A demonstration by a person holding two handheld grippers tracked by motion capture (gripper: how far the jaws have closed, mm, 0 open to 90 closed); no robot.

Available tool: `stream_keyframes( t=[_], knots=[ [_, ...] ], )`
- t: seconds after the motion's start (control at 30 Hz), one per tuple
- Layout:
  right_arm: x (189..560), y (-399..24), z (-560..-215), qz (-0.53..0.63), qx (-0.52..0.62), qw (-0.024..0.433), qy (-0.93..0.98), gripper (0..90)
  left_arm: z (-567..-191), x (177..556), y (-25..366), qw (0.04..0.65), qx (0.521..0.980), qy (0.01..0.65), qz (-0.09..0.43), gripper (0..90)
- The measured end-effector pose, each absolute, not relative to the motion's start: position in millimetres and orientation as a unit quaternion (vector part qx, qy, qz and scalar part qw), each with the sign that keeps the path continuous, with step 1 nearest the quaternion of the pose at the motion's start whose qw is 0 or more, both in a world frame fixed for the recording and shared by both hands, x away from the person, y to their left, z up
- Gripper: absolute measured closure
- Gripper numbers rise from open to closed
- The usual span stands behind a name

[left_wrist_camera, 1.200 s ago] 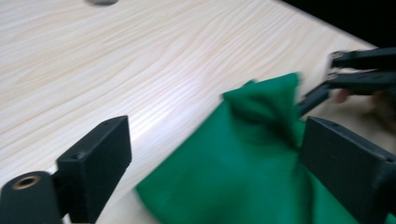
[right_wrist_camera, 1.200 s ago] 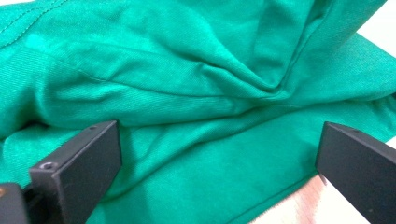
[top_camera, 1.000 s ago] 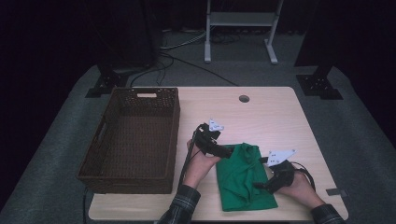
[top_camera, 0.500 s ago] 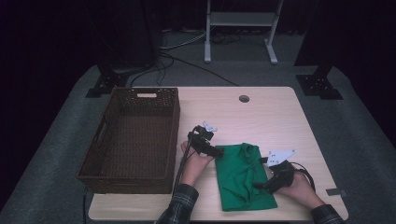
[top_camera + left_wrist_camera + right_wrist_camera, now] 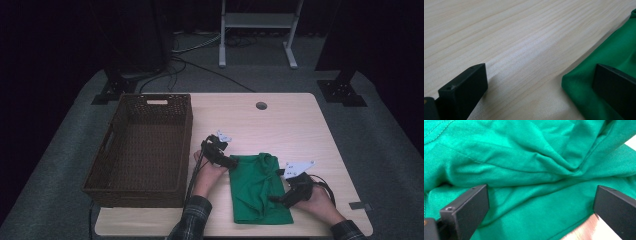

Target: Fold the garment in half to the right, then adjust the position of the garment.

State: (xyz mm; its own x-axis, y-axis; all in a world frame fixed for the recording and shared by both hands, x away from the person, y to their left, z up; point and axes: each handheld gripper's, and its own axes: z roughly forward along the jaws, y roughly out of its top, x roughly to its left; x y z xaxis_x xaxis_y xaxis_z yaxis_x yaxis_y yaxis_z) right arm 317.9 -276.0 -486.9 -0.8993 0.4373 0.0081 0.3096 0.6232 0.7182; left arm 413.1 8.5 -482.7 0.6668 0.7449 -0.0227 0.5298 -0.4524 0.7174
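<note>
Green cloth [image 5: 257, 187] lies crumpled and partly folded on the wooden table [image 5: 290, 130], near the front edge, right of the basket. Folds and a seam show close up in the right gripper view [image 5: 529, 170].

Left gripper [image 5: 231, 162] sits at the cloth's upper-left corner, jaws wide; in the left gripper view [image 5: 536, 82] 1 jaw is over bare wood, the other over the cloth edge [image 5: 599, 62], nothing clamped.

Right gripper [image 5: 276, 198] is low at the cloth's right edge, jaws wide, cloth spread between them, not pinched [image 5: 536, 202].

Brown wicker basket [image 5: 142, 145] stands on the table's left side, just beside the left hand [image 5: 207, 175]. Plaid sleeve [image 5: 192, 220] at the bottom.
</note>
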Motion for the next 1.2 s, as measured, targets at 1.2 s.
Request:
stream_keyframes(
  t=[1.2],
  knots=[
    [301.7,-278.5,-440.2,0.453,0.228,0.082,0.858,2.0,-483.6,413.9,10.1,0.366,0.841,0.370,0.147,0.0]
  ],
)
